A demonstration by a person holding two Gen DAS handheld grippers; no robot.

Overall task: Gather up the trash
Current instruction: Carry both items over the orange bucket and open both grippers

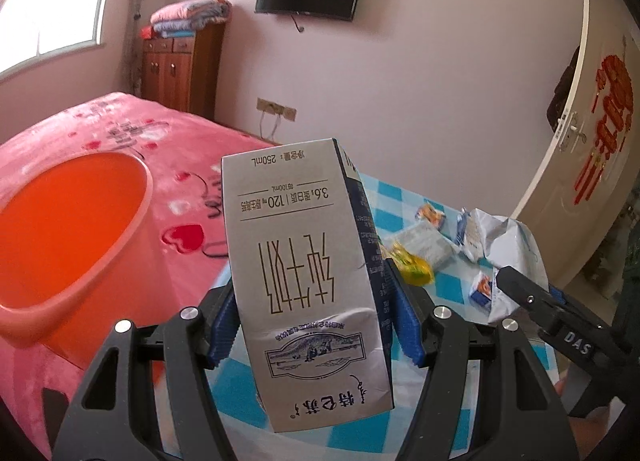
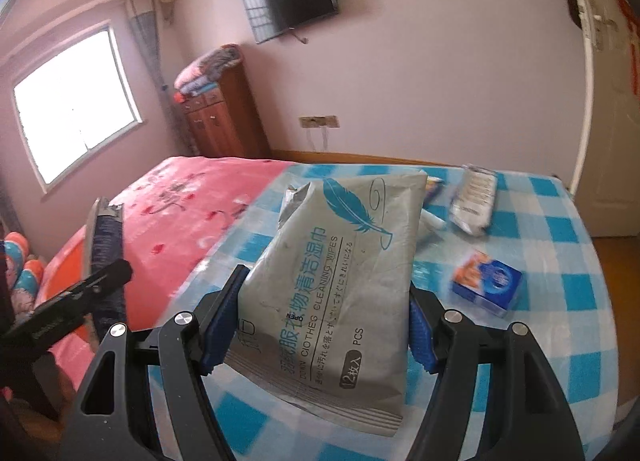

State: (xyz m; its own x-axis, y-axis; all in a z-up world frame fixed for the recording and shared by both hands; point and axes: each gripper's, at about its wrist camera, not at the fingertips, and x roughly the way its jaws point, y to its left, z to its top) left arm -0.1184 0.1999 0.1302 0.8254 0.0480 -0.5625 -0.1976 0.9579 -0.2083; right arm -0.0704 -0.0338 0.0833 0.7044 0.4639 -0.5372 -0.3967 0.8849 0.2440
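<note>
Left gripper (image 1: 314,325) was clamped tight on a milk carton (image 1: 308,273). Its two blue pads (image 1: 222,325) pressed on the carton's narrow sides, near the middle. The carton filled the center of the left wrist view and stood upside down, so its printed words were flipped. It was silver-gray in front with a dark blue side, and it had a little drawing of a field near the bottom. The front looked a bit creased, so it was probably empty, light and easy to squash. A soft squeeze across the sides, like this one, seemed the best hold.

An orange bucket (image 1: 76,237) sat at the left of that view, on the pink bedspread (image 1: 120,121). It was near the carton, and it looked like the place for the trash.

Right gripper (image 2: 322,325) was clamped on a pack of clothes cleaning wipes (image 2: 340,285). The pack sat in the center of the right wrist view. It was gray with a blue feather on it, and it looked wrinkled and floppy. It would likely bend and could slip, so holding it by both edges made sense.

More trash lay on the blue checked cloth (image 2: 560,261). A small blue box (image 2: 486,285) was at the right, and a crinkly clear wrapper (image 2: 472,201) was at the upper right. A yellow candy wrapper (image 1: 412,267) showed beside the carton in the left wrist view.
</note>
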